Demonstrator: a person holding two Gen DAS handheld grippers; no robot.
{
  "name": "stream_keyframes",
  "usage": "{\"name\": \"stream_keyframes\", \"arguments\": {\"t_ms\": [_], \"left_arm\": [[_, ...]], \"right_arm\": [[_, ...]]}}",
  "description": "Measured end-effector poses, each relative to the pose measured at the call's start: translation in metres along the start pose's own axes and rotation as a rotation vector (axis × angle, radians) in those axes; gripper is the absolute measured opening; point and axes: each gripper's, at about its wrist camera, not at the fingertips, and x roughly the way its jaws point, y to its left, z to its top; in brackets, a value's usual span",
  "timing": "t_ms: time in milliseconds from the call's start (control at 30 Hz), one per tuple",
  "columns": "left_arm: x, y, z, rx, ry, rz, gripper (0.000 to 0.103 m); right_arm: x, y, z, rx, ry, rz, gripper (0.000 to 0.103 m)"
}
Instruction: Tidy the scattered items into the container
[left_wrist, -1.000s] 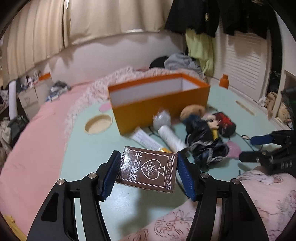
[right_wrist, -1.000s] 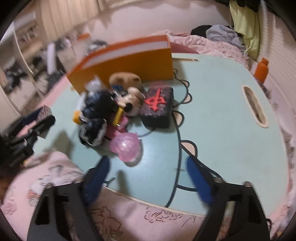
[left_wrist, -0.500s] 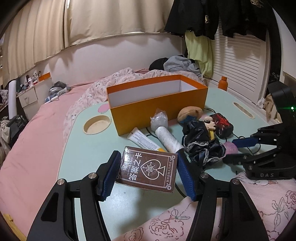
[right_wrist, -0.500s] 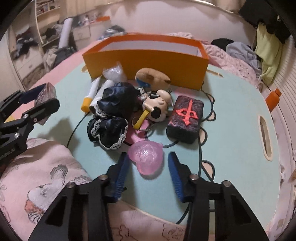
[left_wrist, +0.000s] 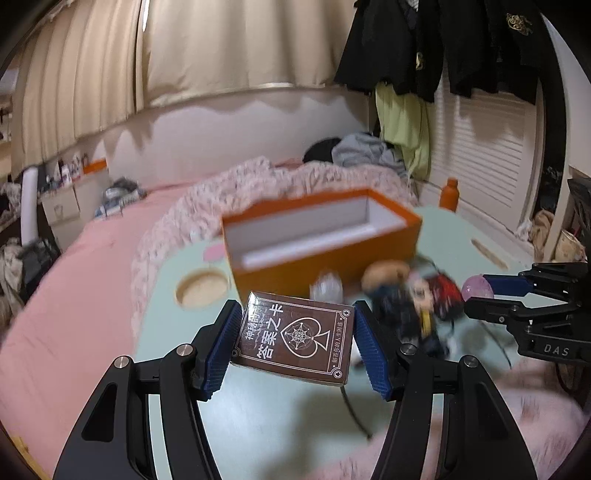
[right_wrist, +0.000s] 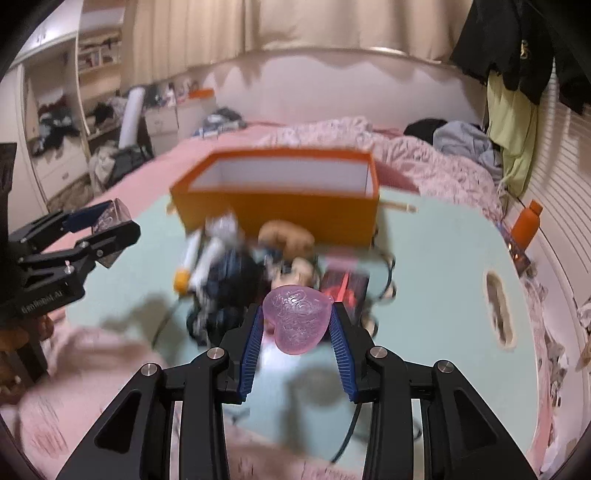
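Table (right_wrist: 443, 266): one box (right_wrist: 280, 218), two loaded tools (left_wrist: 295, 339) (right_wrist: 295, 325).

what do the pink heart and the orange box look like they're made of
Pink heart: looks like translucent plastic or resin, glossy; light passes through and an embossed pattern shows. Orange box: probably matte cardboard, with thin straight walls and a white lining, though motion blur leaves this uncertain.

Card box (left_wrist: 293, 338): brown, with white lettering and a spade-and-star emblem. Heart-shaped item (right_wrist: 297, 319): translucent pink, embossed pattern. Container (right_wrist: 280, 197): orange outside, white inside. Table (right_wrist: 443, 273) beneath the container: pale mint green. Gripper pads (left_wrist: 219, 354): blue, ribbed. In front of the container, a blurred block (right_wrist: 345, 288), seemingly dark with red marking.
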Motion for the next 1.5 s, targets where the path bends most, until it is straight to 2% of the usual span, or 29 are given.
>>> {"name": "stream_keyframes", "arguments": {"t_ms": [100,200,300,433,633,767,833,867,900,933,1033,1233,1400,1500], "left_arm": [[0.013,0.004,0.030,0.008,-0.049,0.011,0.062],[0.034,0.012,0.057,-0.017,-0.060,-0.006,0.062],[0.064,0.022,0.077,-0.040,-0.042,-0.025,0.062],[0.099,0.021,0.081,-0.033,0.009,-0.016,0.062],[0.126,0.019,0.071,-0.045,0.070,-0.009,0.062],[0.129,0.014,0.066,-0.009,0.073,0.025,0.062],[0.128,0.014,0.065,-0.003,0.077,0.024,0.066],[0.127,0.015,0.064,-0.006,0.078,0.023,0.070],[0.126,0.016,0.063,-0.014,0.078,0.022,0.082],[0.124,0.017,0.063,-0.023,0.074,0.022,0.086],[0.120,0.020,0.061,-0.041,0.065,0.016,0.086],[0.093,0.022,0.055,-0.046,0.035,0.019,0.086],[0.054,0.023,0.040,-0.082,0.008,-0.039,0.086],[0.042,0.018,0.016,-0.068,0.050,-0.051,0.086]], "right_arm": [[0.007,-0.005,0.034,-0.002,-0.057,-0.011,0.036],[0.020,-0.012,0.067,0.008,-0.089,-0.017,0.036],[0.041,-0.020,0.098,0.021,-0.100,-0.030,0.036],[0.070,-0.023,0.115,0.010,-0.078,-0.069,0.036],[0.102,-0.021,0.105,0.022,-0.003,-0.070,0.036],[0.107,-0.020,0.099,0.022,0.014,-0.076,0.037],[0.103,-0.020,0.099,0.021,-0.002,-0.080,0.039],[0.101,-0.020,0.099,0.023,-0.008,-0.078,0.043],[0.097,-0.021,0.099,0.028,-0.018,-0.074,0.048],[0.094,-0.022,0.099,0.034,-0.028,-0.071,0.050],[0.083,-0.025,0.097,0.058,-0.055,-0.068,0.059],[0.047,-0.026,0.081,0.072,-0.078,-0.050,0.061],[0.011,-0.027,0.046,0.074,-0.075,-0.046,0.069],[0.002,-0.026,0.020,0.075,-0.036,-0.029,0.070]]}}
